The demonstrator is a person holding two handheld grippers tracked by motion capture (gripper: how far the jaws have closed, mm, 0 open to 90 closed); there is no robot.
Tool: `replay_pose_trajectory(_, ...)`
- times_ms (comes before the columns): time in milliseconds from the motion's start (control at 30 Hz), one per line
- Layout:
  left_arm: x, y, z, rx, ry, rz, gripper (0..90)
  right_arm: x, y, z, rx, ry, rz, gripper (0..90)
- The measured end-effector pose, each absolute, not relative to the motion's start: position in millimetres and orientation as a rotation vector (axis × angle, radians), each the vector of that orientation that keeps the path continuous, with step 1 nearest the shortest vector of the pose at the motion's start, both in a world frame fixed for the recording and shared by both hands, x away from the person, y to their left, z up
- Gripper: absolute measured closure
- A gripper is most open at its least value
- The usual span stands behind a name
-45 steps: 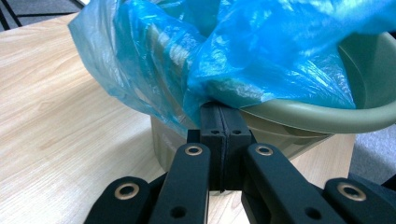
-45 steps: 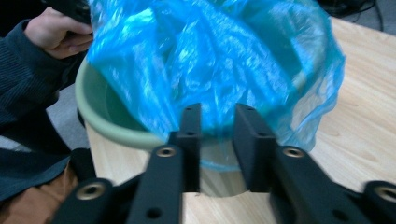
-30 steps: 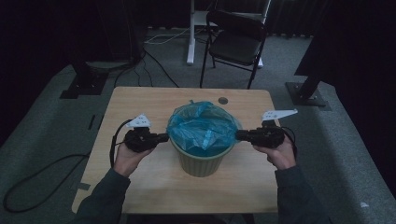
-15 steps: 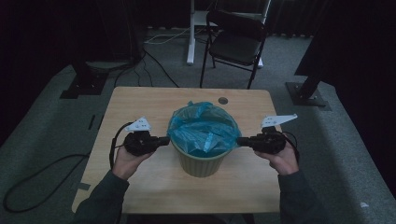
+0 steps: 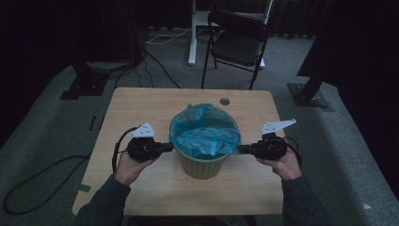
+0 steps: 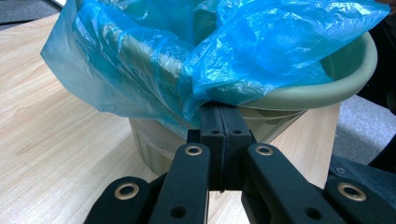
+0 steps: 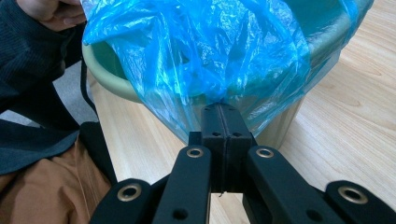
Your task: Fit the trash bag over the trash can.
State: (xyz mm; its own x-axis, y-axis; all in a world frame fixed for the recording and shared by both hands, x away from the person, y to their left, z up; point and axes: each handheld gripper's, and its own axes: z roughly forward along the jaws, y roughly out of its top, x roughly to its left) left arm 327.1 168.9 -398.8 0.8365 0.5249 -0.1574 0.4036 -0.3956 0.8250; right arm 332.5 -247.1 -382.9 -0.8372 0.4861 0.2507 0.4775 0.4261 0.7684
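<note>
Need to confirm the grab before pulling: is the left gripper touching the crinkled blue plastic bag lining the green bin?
Touching. In the left gripper view, the left gripper has its jaws shut, with the blue plastic bag pinched between their tips.

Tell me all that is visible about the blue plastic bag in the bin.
The blue bag is thin, crinkled, see-through plastic lining the green bin in the middle of the wooden table. Its edge is folded over part of the rim, while loose folds sag inside. The left gripper and right gripper each pinch its edge at opposite sides, jaws shut on the film.
</note>
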Motion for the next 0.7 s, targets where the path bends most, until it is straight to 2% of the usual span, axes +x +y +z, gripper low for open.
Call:
replay_pose_trajectory(367, 330.7, 170.2, -399.4, 2.018, 0.722, 0.176, 89.6, 334.2, -241.9, -382.4, 0.891, 2.642, 1.425, 90.0)
replay_pose_trajectory(700, 326.8, 168.8, -412.4, 2.042, 0.717, 0.138, 89.6, 337.4, -239.4, -391.6, 0.896, 2.667, 1.392, 90.0)
